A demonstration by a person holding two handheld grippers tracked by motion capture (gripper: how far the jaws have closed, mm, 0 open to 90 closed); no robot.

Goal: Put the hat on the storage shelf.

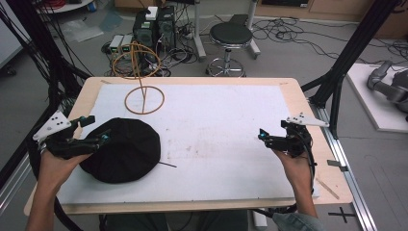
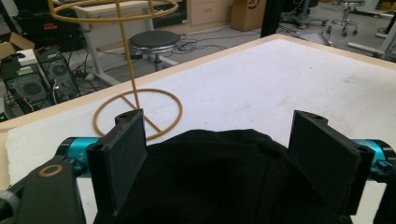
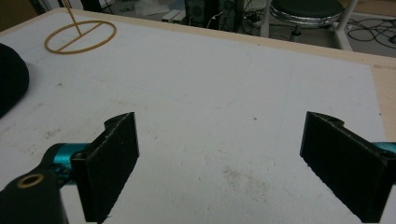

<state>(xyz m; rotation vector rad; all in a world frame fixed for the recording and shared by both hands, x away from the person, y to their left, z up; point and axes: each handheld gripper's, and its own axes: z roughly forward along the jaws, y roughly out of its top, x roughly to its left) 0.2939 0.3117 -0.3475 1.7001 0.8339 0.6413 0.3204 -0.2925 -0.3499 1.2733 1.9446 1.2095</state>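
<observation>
A black fabric hat (image 1: 122,151) lies flat at the left of the white-covered table (image 1: 216,115). My left gripper (image 1: 96,128) is open at the hat's left edge, one jaw over the fabric and one beyond it. In the left gripper view the hat (image 2: 224,177) fills the space below and between the spread jaws of that gripper (image 2: 219,121). A yellow wire stand (image 1: 138,77) with a ring base rises at the back left, also seen as the stand (image 2: 127,56). My right gripper (image 1: 262,136) is open over bare table at the right, shown as the right gripper (image 3: 222,123).
The right gripper view catches the hat's edge (image 3: 11,79) and the stand's ring base (image 3: 80,36) far off. A thin dark stick (image 1: 167,165) lies by the hat. Beyond the table stand a stool (image 1: 231,36) and computer towers (image 1: 154,26). Black frame posts flank both sides.
</observation>
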